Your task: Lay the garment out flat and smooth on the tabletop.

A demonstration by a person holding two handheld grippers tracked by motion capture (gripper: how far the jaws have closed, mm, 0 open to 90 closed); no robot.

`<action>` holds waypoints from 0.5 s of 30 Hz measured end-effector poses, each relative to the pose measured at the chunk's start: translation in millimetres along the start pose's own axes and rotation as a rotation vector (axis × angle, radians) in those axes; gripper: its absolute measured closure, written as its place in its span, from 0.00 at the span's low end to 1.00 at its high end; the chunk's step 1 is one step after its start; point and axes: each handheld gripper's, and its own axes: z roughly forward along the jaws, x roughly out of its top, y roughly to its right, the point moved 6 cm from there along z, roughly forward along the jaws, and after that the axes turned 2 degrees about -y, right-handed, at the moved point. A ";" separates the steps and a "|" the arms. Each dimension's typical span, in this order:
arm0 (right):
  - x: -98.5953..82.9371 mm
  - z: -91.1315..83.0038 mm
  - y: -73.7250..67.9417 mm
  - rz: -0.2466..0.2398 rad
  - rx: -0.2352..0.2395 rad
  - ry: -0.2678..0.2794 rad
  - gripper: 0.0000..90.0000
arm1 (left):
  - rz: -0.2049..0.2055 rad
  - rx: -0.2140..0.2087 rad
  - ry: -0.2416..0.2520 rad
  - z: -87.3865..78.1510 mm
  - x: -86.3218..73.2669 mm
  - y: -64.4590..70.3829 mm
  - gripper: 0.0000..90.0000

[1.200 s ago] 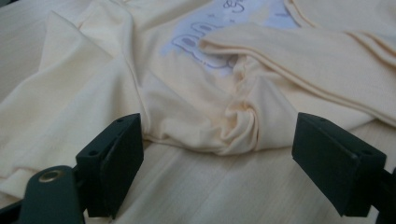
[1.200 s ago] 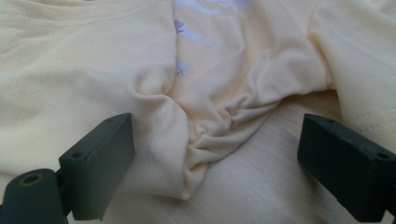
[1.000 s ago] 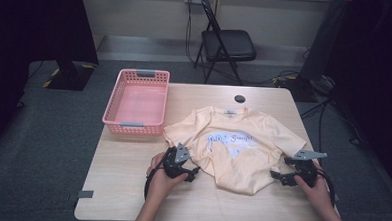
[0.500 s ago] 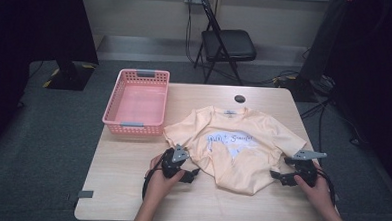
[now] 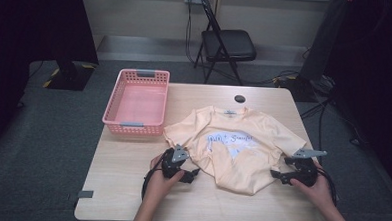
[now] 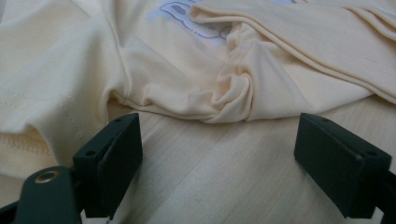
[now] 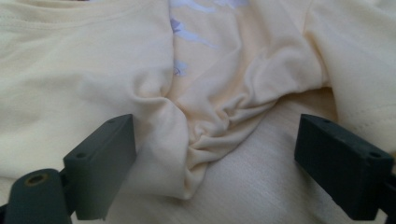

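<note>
A pale yellow T-shirt (image 5: 240, 145) with a blue print lies spread on the wooden table (image 5: 130, 187), its lower part folded up and bunched. My left gripper (image 5: 192, 174) rests at the shirt's near left edge. In the left gripper view it (image 6: 219, 137) is open, with bare wood between the jaws and a crumpled fold (image 6: 233, 93) just ahead. My right gripper (image 5: 277, 174) sits at the shirt's near right edge. In the right gripper view it (image 7: 217, 140) is open, and a puckered bunch of cloth (image 7: 205, 130) lies between the jaws.
A pink plastic basket (image 5: 118, 104) stands at the table's far left, just beyond the shirt's sleeve. A small black round object (image 5: 240, 99) lies near the far edge. A folding chair (image 5: 227, 42) stands behind the table. Cables trail from both grippers.
The left gripper has shifted very slightly to the left. The shirt and the right gripper lie as before.
</note>
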 end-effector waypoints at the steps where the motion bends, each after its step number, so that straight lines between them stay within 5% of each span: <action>1: 3.0 -2.4 -0.3 -0.012 -0.010 0.005 0.14 | 0.000 0.000 0.000 0.0 0.0 0.0 0.17; 7: 27.8 -12.8 -7.0 -0.078 -0.028 0.030 0.13 | 0.000 0.000 0.000 0.0 0.0 0.0 0.17; 15: 55.2 5.0 -18.6 -0.053 0.013 0.071 0.16 | -0.002 -0.001 0.000 0.0 0.0 0.2 0.17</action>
